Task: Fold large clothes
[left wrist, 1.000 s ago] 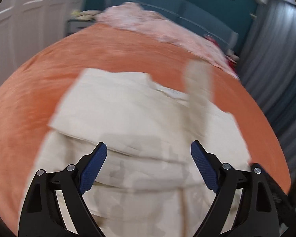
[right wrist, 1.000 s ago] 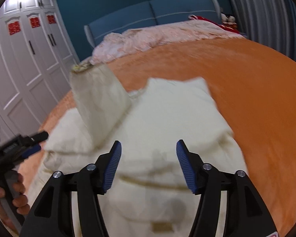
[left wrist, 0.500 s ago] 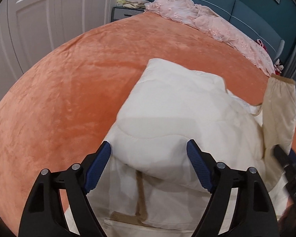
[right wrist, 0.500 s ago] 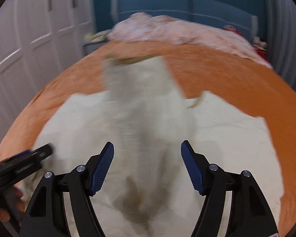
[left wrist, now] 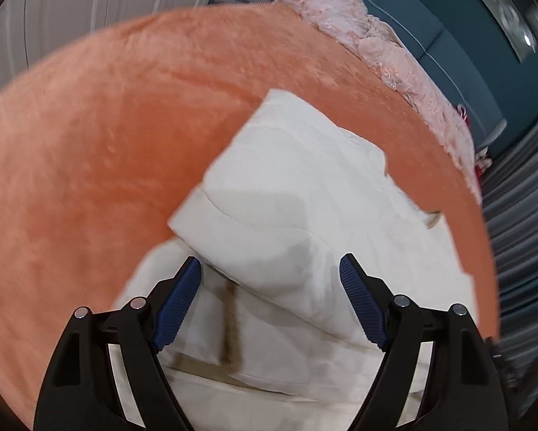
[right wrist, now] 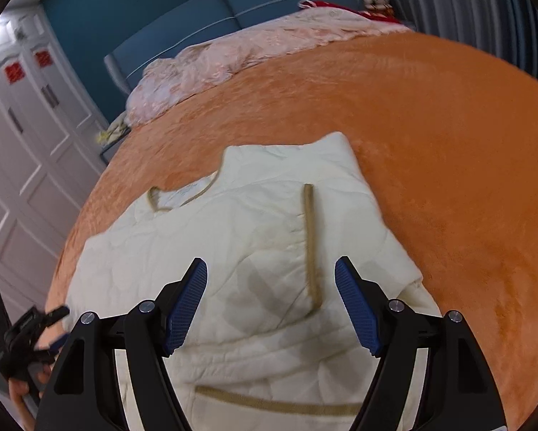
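A cream quilted jacket (right wrist: 233,237) with tan trim lies on the orange bedspread (right wrist: 448,179). One sleeve is folded across its body, and its tan cuff band (right wrist: 309,237) lies flat. My right gripper (right wrist: 270,264) hovers over that sleeve, its jaws opening, with nothing between the blue pads. My left gripper (left wrist: 269,262) is open above the other folded sleeve of the jacket (left wrist: 297,197) and touches no cloth. In the right wrist view the left gripper (right wrist: 55,325) shows at the lower left, held in a hand (right wrist: 21,391).
A crumpled pink quilt (right wrist: 254,50) lies along the blue headboard (right wrist: 233,10). White wardrobe doors (right wrist: 24,165) stand left of the bed and a grey curtain (left wrist: 520,233) hangs on its right. Bare orange bedspread surrounds the jacket.
The sleeve that stood up in the air now lies flat across the jacket. The right gripper's jaws have widened. Both views have swung over the jacket.
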`<state>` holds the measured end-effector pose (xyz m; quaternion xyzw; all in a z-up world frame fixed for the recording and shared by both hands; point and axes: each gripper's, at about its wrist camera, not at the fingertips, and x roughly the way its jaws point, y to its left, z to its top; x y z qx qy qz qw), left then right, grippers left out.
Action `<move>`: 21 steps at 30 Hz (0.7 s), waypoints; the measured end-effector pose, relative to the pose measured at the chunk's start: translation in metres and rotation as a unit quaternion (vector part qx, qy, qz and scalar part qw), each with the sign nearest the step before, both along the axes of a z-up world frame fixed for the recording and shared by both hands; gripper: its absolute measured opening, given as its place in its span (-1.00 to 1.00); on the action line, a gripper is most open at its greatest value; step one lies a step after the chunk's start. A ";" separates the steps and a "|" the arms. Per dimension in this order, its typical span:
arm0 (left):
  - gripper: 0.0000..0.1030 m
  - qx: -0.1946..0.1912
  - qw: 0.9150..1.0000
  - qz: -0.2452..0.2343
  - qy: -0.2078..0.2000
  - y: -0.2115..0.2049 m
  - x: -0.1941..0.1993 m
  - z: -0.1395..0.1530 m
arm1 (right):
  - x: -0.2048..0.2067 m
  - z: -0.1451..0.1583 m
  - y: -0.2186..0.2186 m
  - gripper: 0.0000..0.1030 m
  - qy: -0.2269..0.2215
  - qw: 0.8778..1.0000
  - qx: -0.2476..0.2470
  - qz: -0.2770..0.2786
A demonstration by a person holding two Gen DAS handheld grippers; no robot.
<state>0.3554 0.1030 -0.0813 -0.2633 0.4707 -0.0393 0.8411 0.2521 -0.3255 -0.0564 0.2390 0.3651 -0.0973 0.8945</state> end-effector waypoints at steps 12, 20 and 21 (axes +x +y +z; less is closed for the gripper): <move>-0.74 -0.047 0.998 0.044 0.020 0.020 0.012 -0.003 | 0.017 0.006 0.014 -0.87 -0.020 0.999 0.008 0.039; -0.81 0.036 0.999 0.021 -0.006 0.015 0.001 0.001 | 0.000 0.000 0.024 -0.93 0.001 0.996 -0.061 0.060; -0.81 0.053 0.998 0.016 -0.003 0.010 -0.001 -0.004 | 0.000 -0.008 0.023 -0.93 0.013 0.996 -0.062 0.058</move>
